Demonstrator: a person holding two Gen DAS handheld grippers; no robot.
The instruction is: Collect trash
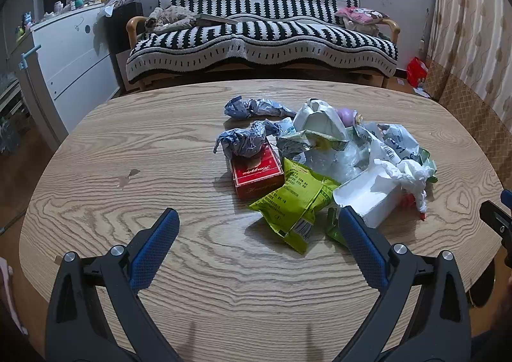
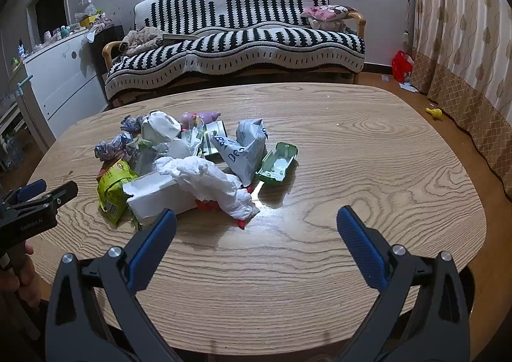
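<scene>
Trash [image 1: 323,166] lies heaped near the middle of the oval wooden bench [image 1: 160,150]: a red cigarette box [image 1: 257,174] under a crumpled blue-grey wrapper [image 1: 244,141], a lime snack packet [image 1: 296,203] at its 5 o'clock, a torn white carton [image 1: 368,198] and white tissue [image 2: 211,182]. A green plastic case [image 2: 277,163] sits at the heap's 3 o'clock. Left gripper [image 1: 257,226] and right gripper [image 2: 256,222] hover with fingers spread wide, holding nothing.

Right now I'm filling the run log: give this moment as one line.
phase: approach | left gripper: open, empty | right gripper: open, empty | trash pile: untouched on table
</scene>
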